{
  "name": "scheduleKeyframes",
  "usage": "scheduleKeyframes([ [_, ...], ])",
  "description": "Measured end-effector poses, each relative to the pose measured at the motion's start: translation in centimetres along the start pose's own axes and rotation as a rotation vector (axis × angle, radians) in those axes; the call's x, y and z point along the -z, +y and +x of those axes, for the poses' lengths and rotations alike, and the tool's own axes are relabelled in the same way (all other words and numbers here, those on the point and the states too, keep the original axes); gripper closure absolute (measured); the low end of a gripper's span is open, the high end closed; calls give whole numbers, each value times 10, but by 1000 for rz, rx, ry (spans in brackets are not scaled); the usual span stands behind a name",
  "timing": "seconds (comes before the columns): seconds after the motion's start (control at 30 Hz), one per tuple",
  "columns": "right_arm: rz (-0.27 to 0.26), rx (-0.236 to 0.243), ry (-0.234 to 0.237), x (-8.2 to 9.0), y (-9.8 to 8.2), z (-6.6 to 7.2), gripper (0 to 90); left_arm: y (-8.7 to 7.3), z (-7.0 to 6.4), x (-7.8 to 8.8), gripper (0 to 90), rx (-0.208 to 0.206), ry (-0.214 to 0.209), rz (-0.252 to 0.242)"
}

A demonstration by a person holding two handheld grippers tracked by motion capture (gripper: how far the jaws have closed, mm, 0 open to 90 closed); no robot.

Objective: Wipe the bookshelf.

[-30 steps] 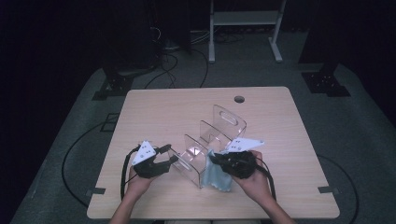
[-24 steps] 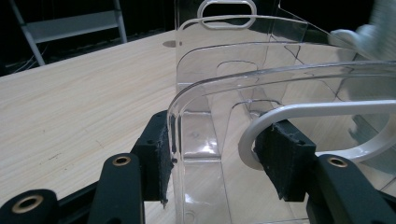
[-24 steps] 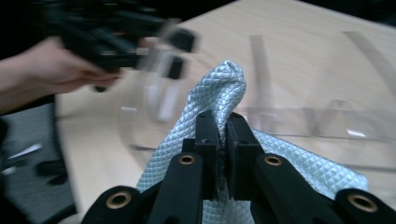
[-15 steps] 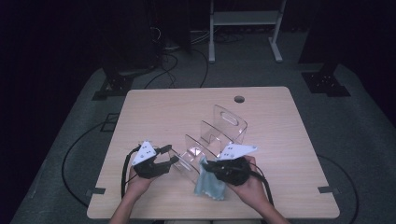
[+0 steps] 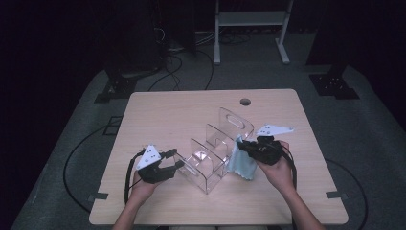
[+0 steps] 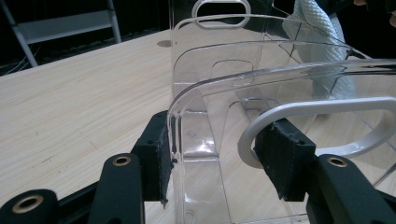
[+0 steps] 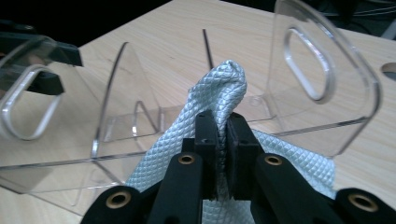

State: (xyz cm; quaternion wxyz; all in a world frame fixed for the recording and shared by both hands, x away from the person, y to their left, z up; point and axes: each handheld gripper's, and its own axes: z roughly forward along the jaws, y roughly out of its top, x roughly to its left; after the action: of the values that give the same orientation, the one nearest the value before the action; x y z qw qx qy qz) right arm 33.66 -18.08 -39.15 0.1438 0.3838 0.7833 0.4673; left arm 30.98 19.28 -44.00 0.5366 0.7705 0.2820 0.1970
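1. While your left gripper (image 5: 173, 162) sat at the near end of the clear acrylic rack (image 5: 210, 158), its fingers (image 6: 156, 156) were clenched on the rack's nearest panel. One pad pressed the outer face and the other sat inside the cut-out handle slot. I judge that grip was there to pin the rack to the table (image 5: 158, 115) so it would not slide under rubbing.

2. Beyond those fingers, the rack's dividers stood upright one behind another. The compartment just past the pads held nothing that I could see. Its floor showed bare in the left gripper view.

3. Farther along, the pale blue cloth (image 5: 239, 160) hung at the rack's right side, just beside the dividers. Whether it touched a panel, I could not tell.

4. At the right, your right gripper (image 5: 243, 146) had its fingers (image 7: 208, 140) squeezed tight on a bunched fold of that cloth. The fold stood up above the pads, and the rest draped down below and behind them. Holding it bunched like that gave you a firm wad to wipe with, in my judgement.

5. Ahead of the right fingers lay two more open bays and the tall end panel (image 7: 322, 70) with its oval slot. Both bays looked unfilled, and the cloth was in none of them.
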Motion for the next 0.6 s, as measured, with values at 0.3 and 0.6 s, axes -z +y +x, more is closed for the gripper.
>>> scheduleKeyframes([
  [0.3,-7,-36,-136,0,4,-37,841,0,0,0,472,0,-2,-4],
  [0.6,3,-102,-145,-6,-20,-54,839,0,1,-2,469,10,15,-5],
])
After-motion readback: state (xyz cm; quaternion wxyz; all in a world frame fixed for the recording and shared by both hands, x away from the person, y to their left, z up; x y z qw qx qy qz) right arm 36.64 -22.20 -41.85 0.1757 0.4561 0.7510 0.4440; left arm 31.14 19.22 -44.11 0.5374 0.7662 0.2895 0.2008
